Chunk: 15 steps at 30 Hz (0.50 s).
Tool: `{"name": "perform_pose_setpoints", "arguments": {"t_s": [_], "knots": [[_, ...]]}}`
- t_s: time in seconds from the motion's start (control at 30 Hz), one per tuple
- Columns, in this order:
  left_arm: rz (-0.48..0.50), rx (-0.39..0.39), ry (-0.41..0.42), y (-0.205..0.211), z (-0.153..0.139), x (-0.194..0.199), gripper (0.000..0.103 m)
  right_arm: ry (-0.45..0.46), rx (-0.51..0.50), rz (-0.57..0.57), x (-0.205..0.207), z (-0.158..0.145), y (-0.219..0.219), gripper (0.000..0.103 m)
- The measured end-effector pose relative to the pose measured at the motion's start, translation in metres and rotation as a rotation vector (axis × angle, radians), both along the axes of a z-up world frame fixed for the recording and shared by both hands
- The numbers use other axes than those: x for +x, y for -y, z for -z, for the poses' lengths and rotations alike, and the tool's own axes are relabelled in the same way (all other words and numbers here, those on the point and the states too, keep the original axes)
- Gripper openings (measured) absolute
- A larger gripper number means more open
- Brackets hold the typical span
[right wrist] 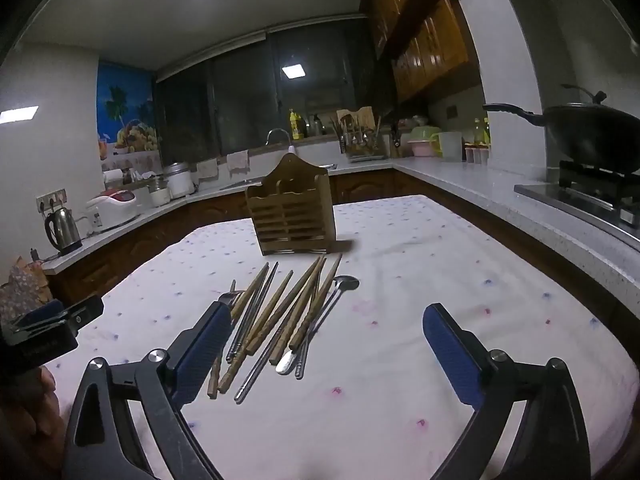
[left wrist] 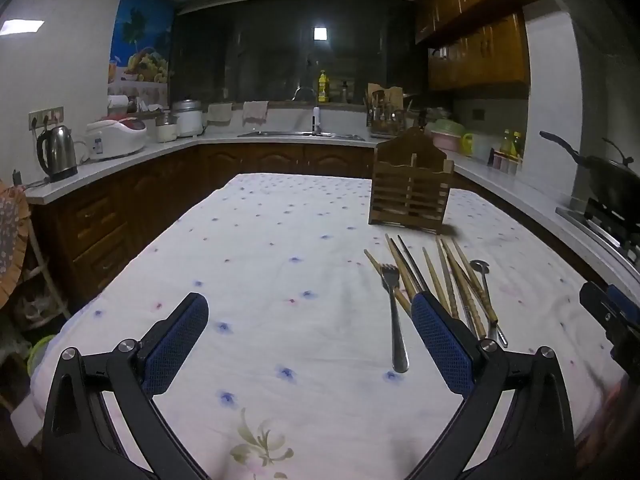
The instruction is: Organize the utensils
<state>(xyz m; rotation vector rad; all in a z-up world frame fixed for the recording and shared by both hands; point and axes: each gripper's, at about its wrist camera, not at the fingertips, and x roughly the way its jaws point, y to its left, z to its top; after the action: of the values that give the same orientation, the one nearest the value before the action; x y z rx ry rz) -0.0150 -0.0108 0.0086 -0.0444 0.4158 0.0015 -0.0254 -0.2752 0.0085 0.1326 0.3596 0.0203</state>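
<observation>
A slatted wooden utensil holder (left wrist: 410, 188) (right wrist: 294, 212) stands upright on the far part of the cloth-covered table (left wrist: 280, 264) (right wrist: 420, 264). In front of it lie several wooden chopsticks (left wrist: 452, 280) (right wrist: 280, 312), a metal fork (left wrist: 394, 308) and a metal spoon (left wrist: 486, 284) (right wrist: 332, 300), loosely fanned. My left gripper (left wrist: 308, 312) hovers open over the cloth, the pile by its right finger. My right gripper (right wrist: 328, 320) is open too, the pile near its left finger. Neither holds anything.
Kitchen counters wrap around the table: a kettle (left wrist: 58, 152) and rice cooker (left wrist: 116, 136) on the left, a sink (left wrist: 300, 133) at the back, a wok (right wrist: 592, 136) on the stove at right. The other gripper shows at each view's edge.
</observation>
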Motion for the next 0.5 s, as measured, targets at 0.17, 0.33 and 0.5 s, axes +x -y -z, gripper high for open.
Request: {"name": "perform_pose_setpoints", "arguments": {"t_s": [0.17,0.33,0.5], "knots": [[0.002,0.001,0.006,0.0007,-0.0010,-0.0016,0.103,0.007,0.002,-0.005,-0.0025,0.0000,-0.0008,0.098],[0.001,0.007,0.014,0.0021,-0.0025,-0.0023,0.103,0.009,0.002,-0.006,-0.0024,-0.0002,-0.0011,0.098],[0.005,0.011,0.021,0.0033,-0.0033,-0.0031,0.103,0.017,0.004,-0.007,-0.0038,-0.0014,-0.0022,0.098]]}}
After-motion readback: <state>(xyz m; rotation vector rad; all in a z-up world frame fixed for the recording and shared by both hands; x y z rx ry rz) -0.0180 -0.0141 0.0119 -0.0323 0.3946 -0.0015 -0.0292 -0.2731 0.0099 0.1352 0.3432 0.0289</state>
